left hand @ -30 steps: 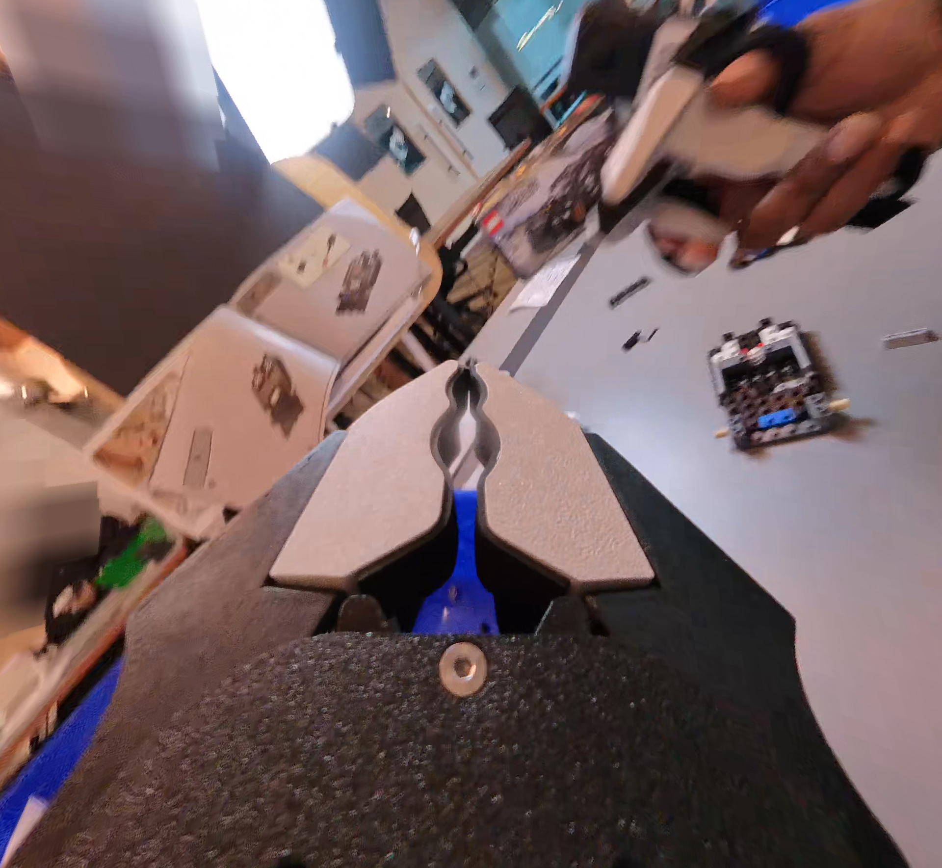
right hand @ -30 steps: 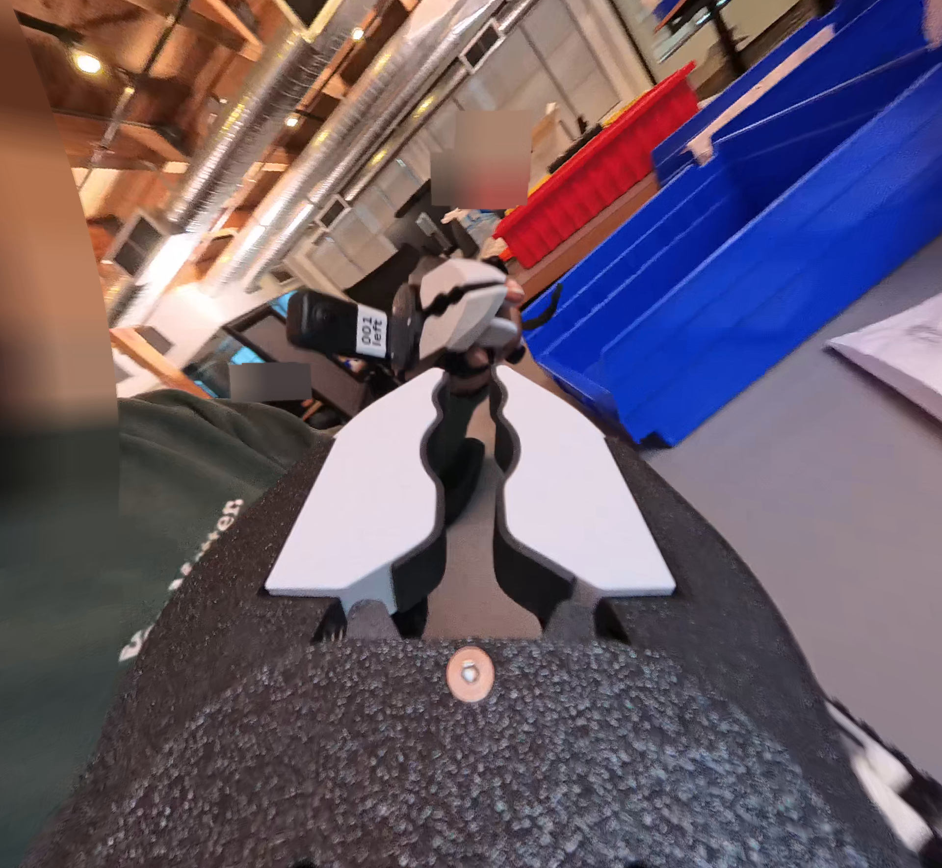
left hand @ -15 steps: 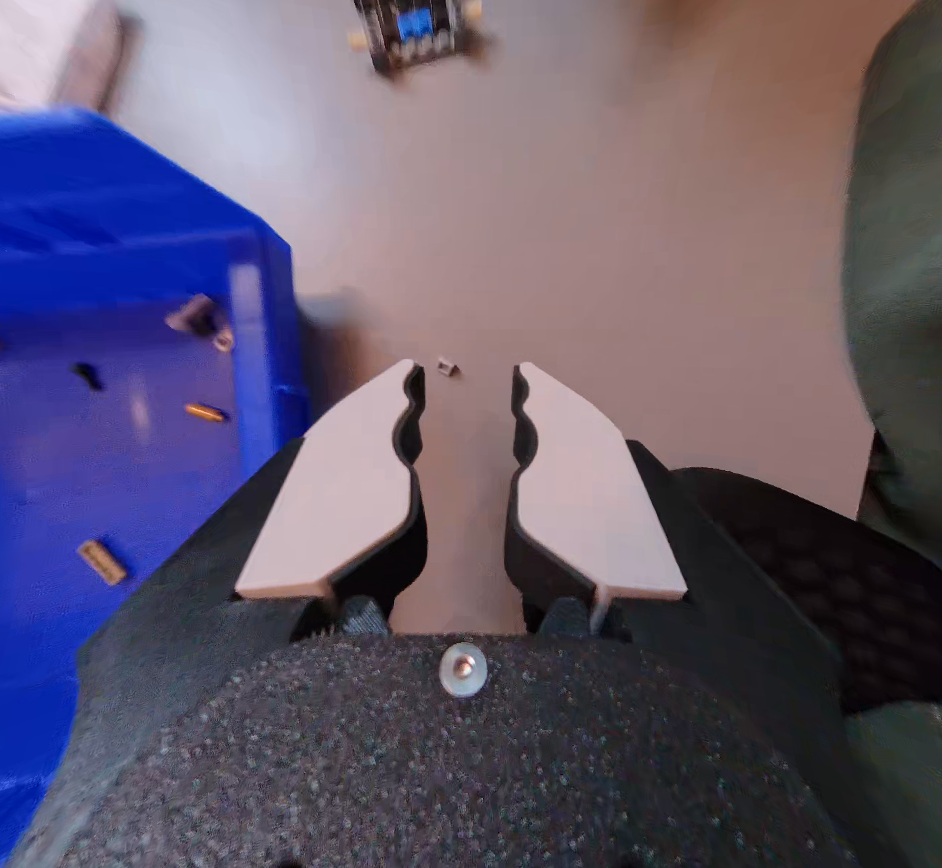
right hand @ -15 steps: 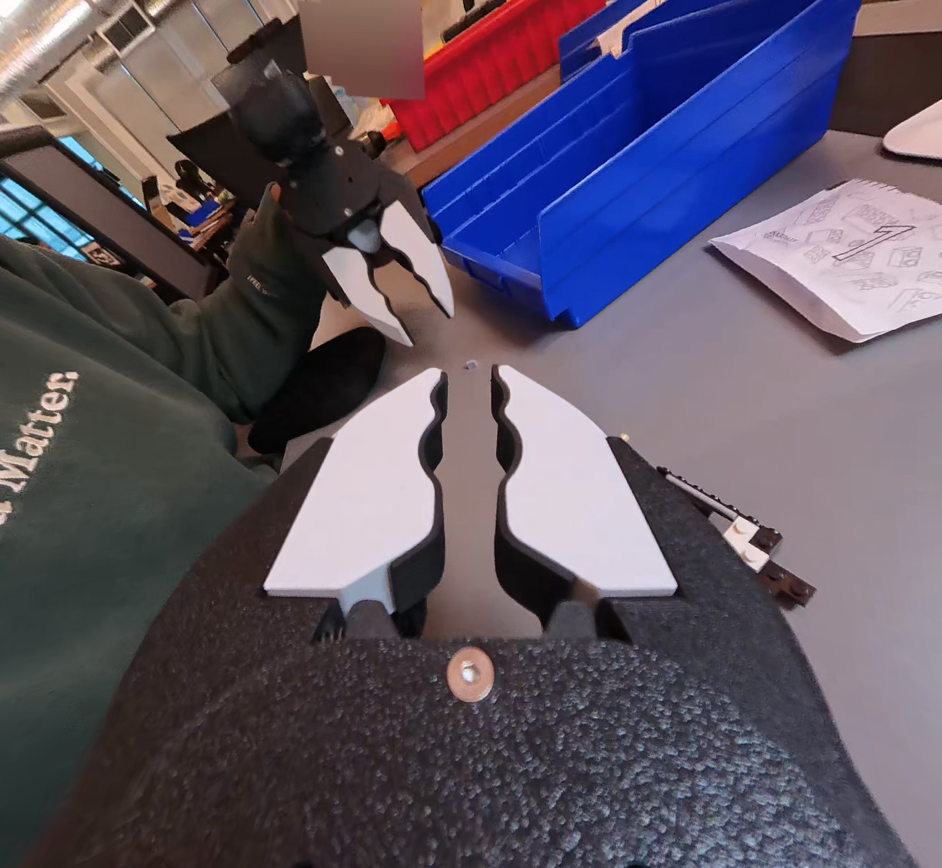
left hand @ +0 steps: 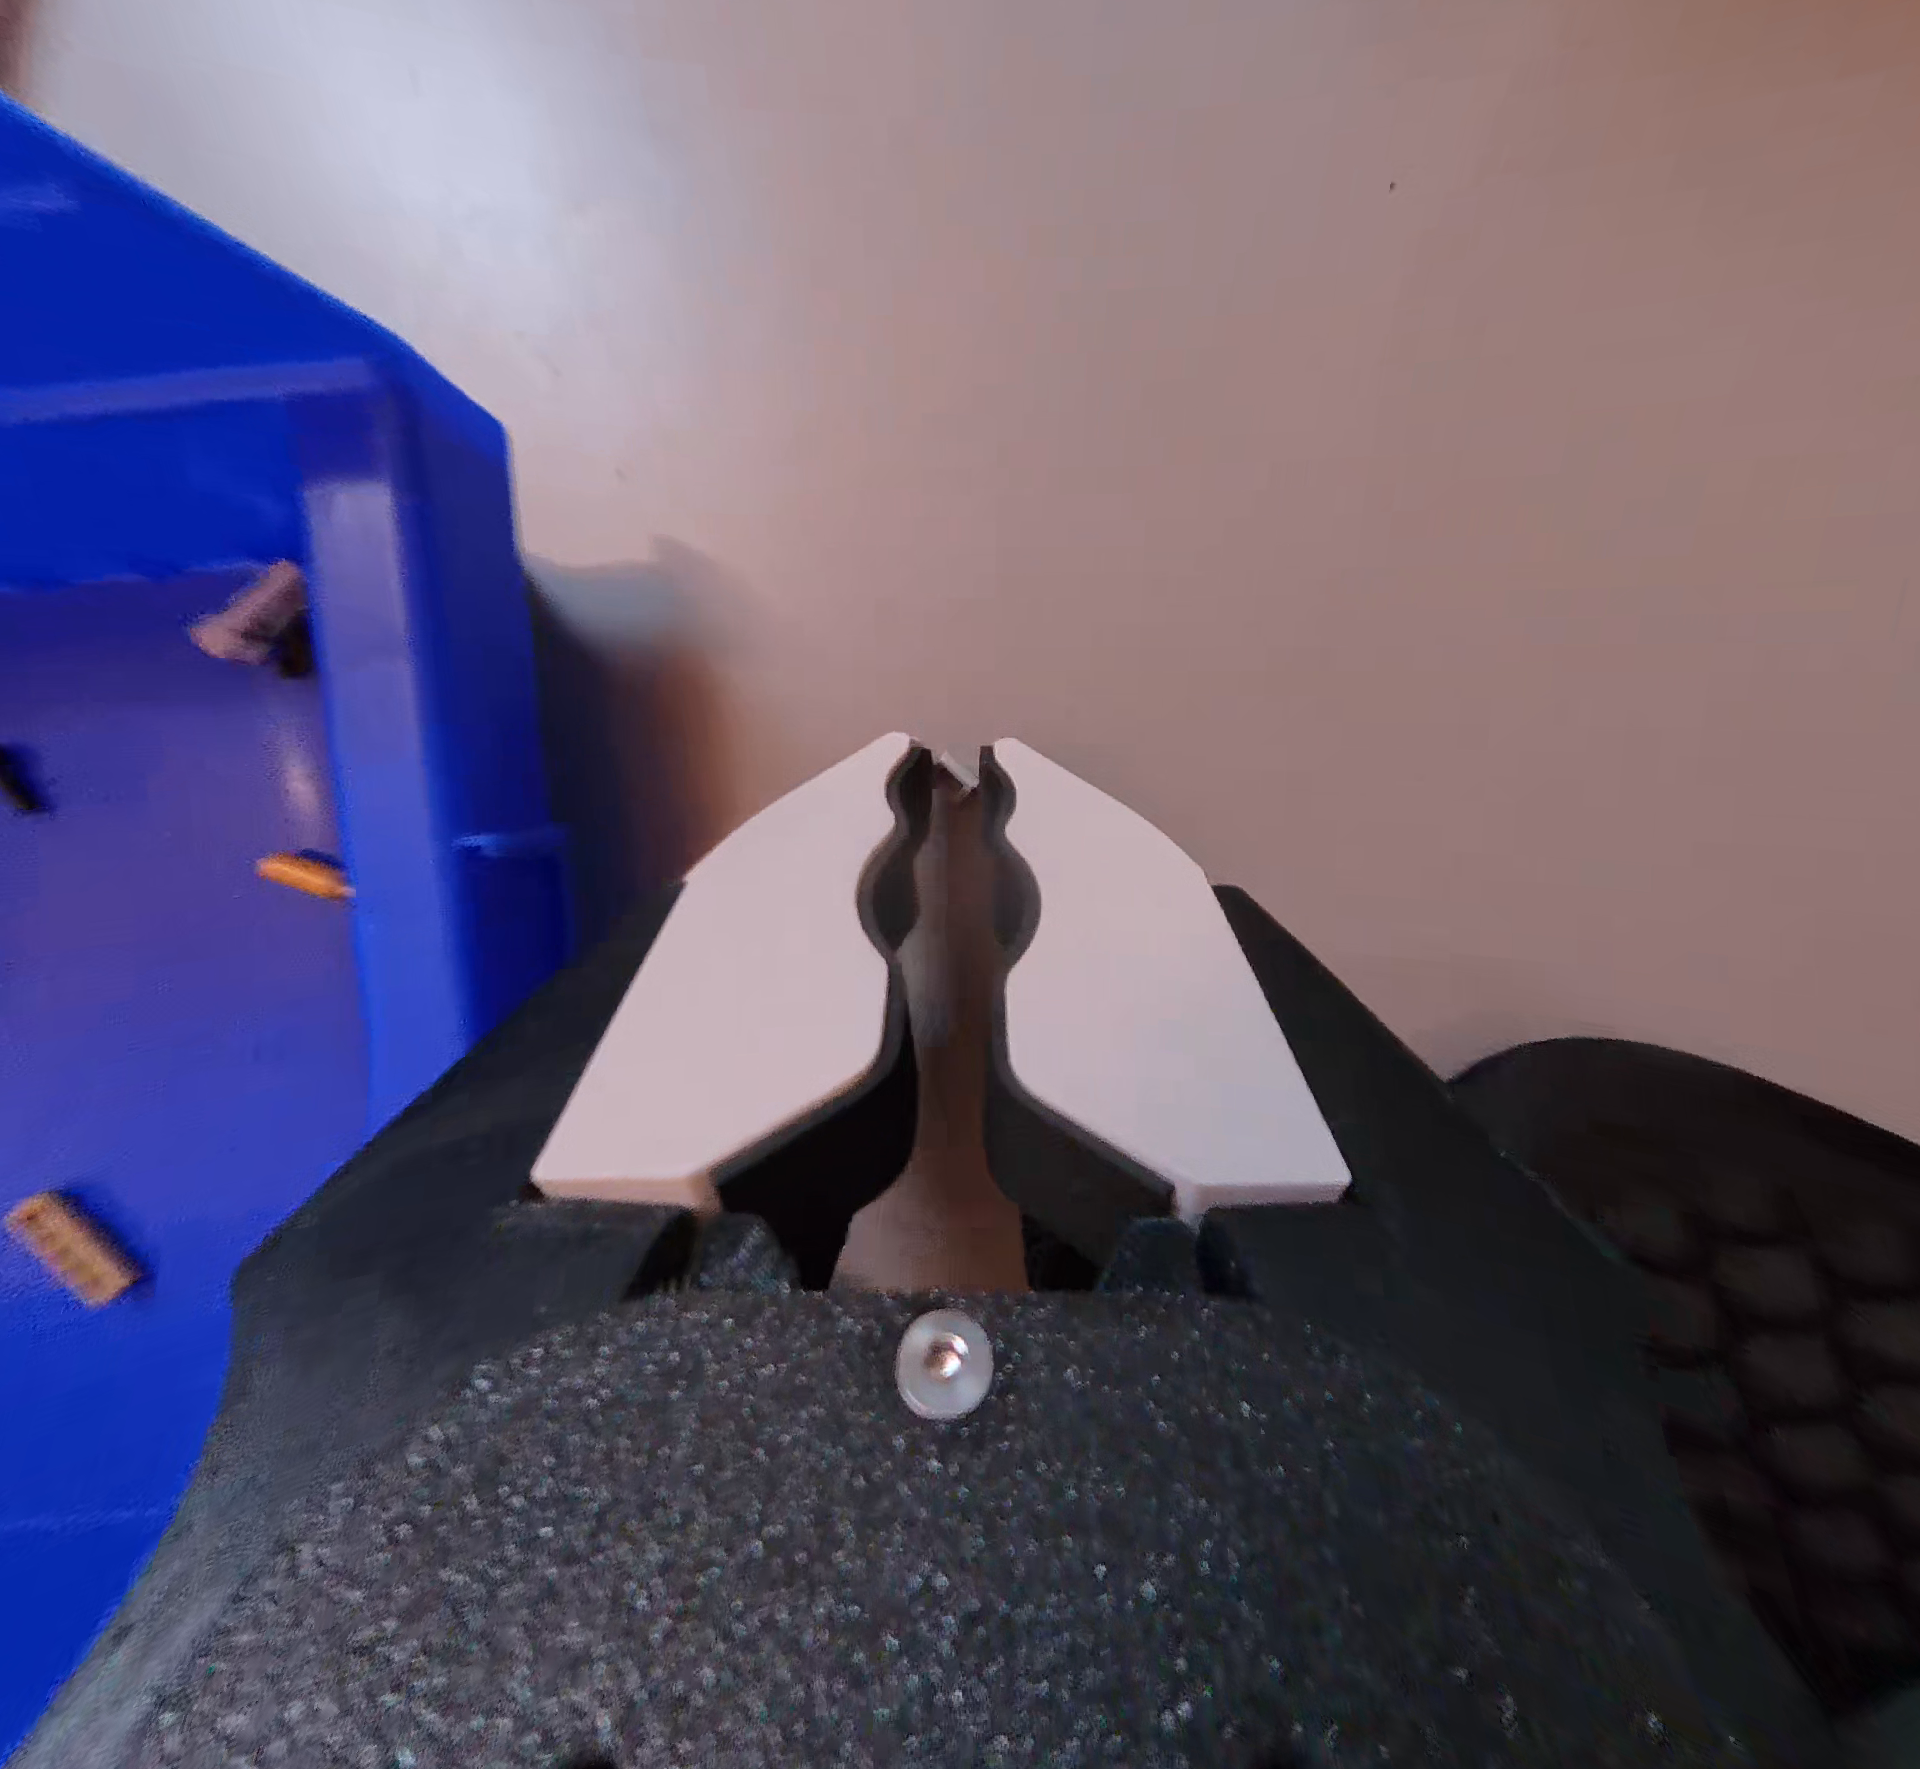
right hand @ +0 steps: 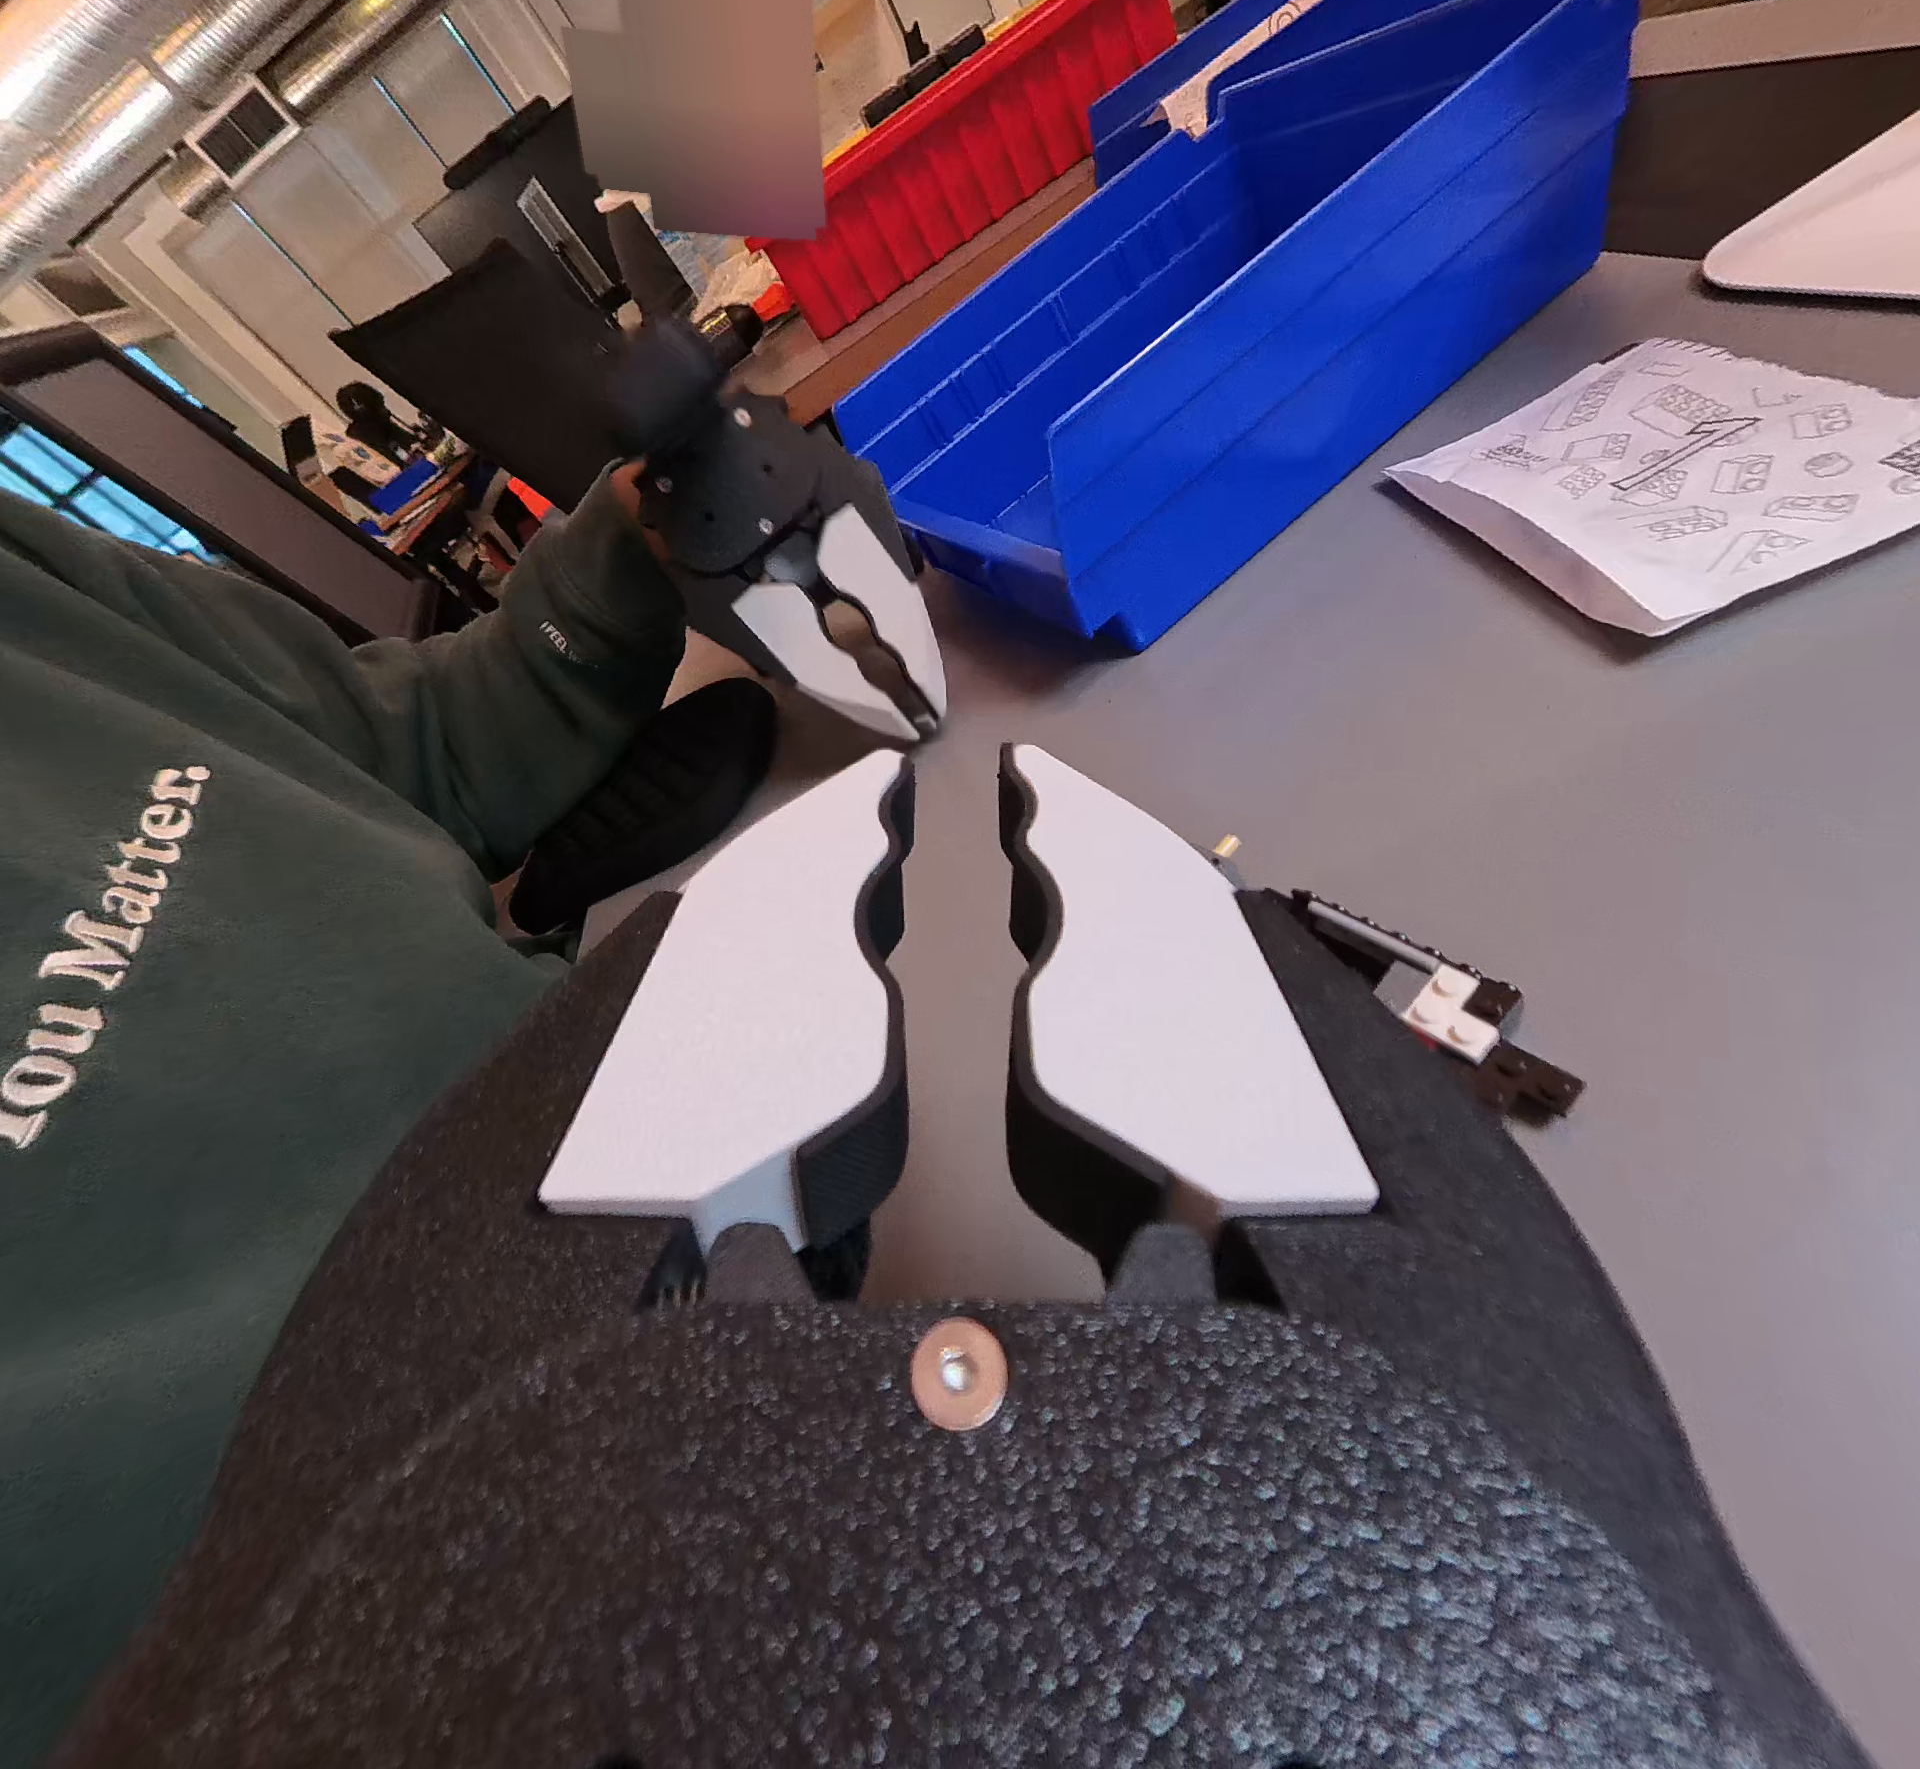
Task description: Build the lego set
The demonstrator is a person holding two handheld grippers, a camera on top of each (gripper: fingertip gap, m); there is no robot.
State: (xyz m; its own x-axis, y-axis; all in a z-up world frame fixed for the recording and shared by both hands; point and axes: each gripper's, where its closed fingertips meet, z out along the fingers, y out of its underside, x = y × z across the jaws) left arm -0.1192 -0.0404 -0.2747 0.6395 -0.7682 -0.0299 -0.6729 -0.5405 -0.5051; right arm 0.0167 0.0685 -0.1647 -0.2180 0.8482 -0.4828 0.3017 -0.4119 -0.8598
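1. Now the left gripper (left hand: 954, 763) has its two white fingers drawn almost together at the tips, pinching a tiny pale grey plastic piece (left hand: 957, 773) just beside the open end of the long blue plastic bin (left hand: 364, 576), low over the matte grey tabletop (left hand: 1247, 369).
2. Only the extreme tips bear on the piece, so the hold looks slight; a steady, level squeeze would suit it.
3. Farther from the bin, the right gripper (right hand: 956, 763) is parted and holds nothing; its tips are near the left gripper's.
4. Inside the bin lie small tan bricks (left hand: 73, 1246). A black-and-white brick assembly (right hand: 1455, 1013) lies well apart from the bin, beside the right gripper.
5. A black honeycomb-textured pad (left hand: 1714, 1304) lies on the far side of the left gripper from the bin.
6. Writing: pale lettering on the dark green sleeve (right hand: 520, 680) and chest; a white printed sheet (right hand: 1683, 483) of brick line drawings, near the bin.
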